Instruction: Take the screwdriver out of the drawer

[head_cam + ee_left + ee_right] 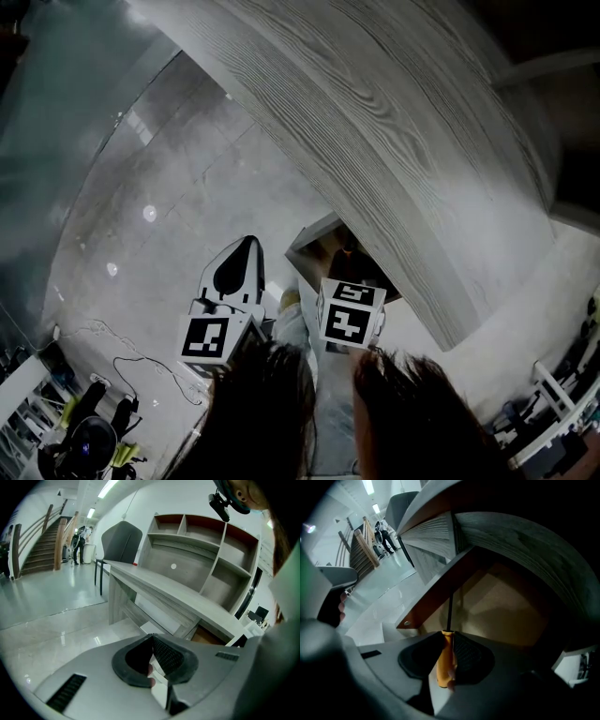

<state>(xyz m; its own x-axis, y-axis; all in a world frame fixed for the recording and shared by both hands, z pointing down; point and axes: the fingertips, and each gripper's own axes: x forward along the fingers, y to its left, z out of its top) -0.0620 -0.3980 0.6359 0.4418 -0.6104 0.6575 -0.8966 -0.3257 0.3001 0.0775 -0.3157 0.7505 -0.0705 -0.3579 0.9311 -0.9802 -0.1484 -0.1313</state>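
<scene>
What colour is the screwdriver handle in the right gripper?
Orange screwdriver handle, thin dark shaft; clearest in the right gripper view.

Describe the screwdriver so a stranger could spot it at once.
Start at the grey wood-grain desk; under it an open drawer shows a pale brown bottom. Just before it, the right gripper is shut on the screwdriver. Its orange handle and thin dark shaft toward the drawer stand out; nothing else there is orange.

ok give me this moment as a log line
right gripper: shut on screwdriver | left gripper: shut, empty | drawer: open
</scene>
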